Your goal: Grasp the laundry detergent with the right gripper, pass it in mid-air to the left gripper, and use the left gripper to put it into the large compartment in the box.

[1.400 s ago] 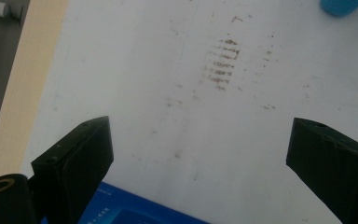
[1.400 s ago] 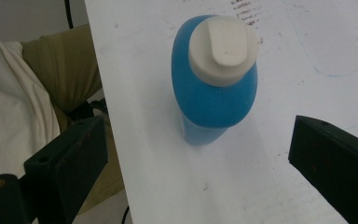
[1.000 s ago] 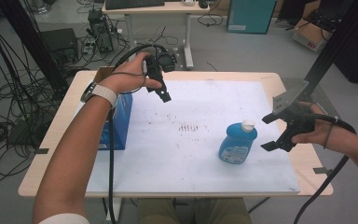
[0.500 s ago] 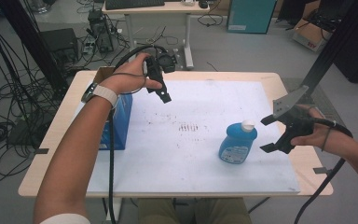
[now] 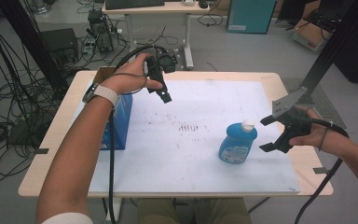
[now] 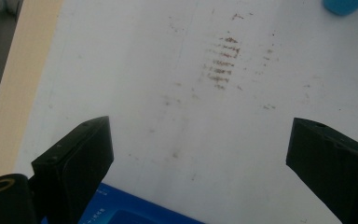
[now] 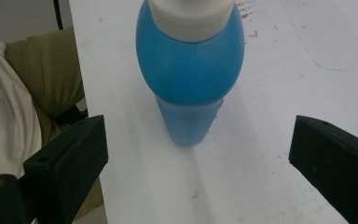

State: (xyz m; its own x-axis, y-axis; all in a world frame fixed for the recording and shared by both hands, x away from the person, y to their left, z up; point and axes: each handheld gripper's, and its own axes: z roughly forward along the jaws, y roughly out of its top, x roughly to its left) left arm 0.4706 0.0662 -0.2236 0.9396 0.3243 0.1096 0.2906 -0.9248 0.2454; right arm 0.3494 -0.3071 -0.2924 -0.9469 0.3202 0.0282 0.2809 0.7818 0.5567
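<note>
Two tongs gaping wide, right tongs (image 5: 268,133) beside blue bottle (image 5: 237,143), left tongs (image 5: 165,97) view catching blue box (image 6: 135,214)

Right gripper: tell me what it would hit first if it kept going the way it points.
Most likely the blue bottle: it stands upright ahead of the open right gripper, centred between the jaws, with a gap remaining.

Table (image 5: 279,81): placed at frame centre. Bottle (image 5: 237,142): stood upright on the table, right of centre. Right gripper (image 5: 269,134): held just right of the bottle. Box (image 5: 120,122): set at the table's left side. Left gripper (image 5: 164,96): held above the table, upper left of centre, right of the box.
</note>
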